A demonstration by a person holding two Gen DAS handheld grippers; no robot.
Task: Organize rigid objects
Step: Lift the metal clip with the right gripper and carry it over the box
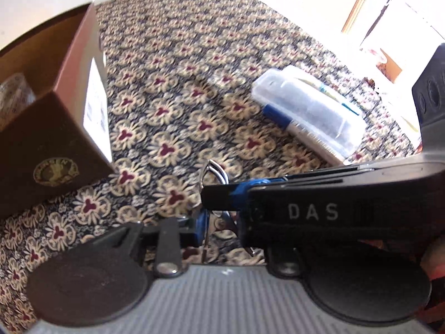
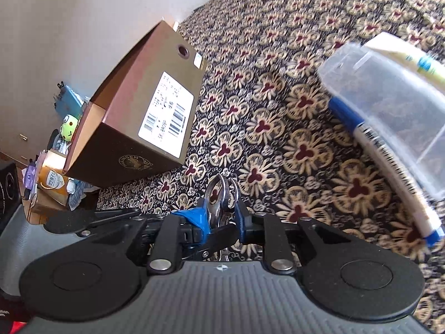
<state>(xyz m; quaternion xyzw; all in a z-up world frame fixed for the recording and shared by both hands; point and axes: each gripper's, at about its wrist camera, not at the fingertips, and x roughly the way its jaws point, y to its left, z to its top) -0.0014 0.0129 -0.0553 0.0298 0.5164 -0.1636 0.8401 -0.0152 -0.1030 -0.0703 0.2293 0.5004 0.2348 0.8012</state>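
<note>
Down on the floral carpet of cream blossoms with maroon hearts on a dark ground, we are looking along two handheld tongs hovering low. Open carpet is stretching ahead towards a pale wall, leaving wide room in the middle. To the left, a brown cardboard shoe box with a white barcode label is standing with its top open, its near corner close to the tongs but apart from them. To the right, a clear plastic rectangular case is lying flat, and a white marker pen with a blue cap is resting right against its near long edge.

The right gripper is clenching a shiny curved steel utensil between its blue-taped fingers, above the carpet between box and case. The utensil is showing two narrow, leaf-shaped polished loops pointing forward, mirroring the carpet pattern.

From the left wrist, the right tool is crossing in front of the left gripper, hiding one finger, so we cannot tell whether that one is clenching or released; the steel loops are rising just beyond it.
</note>
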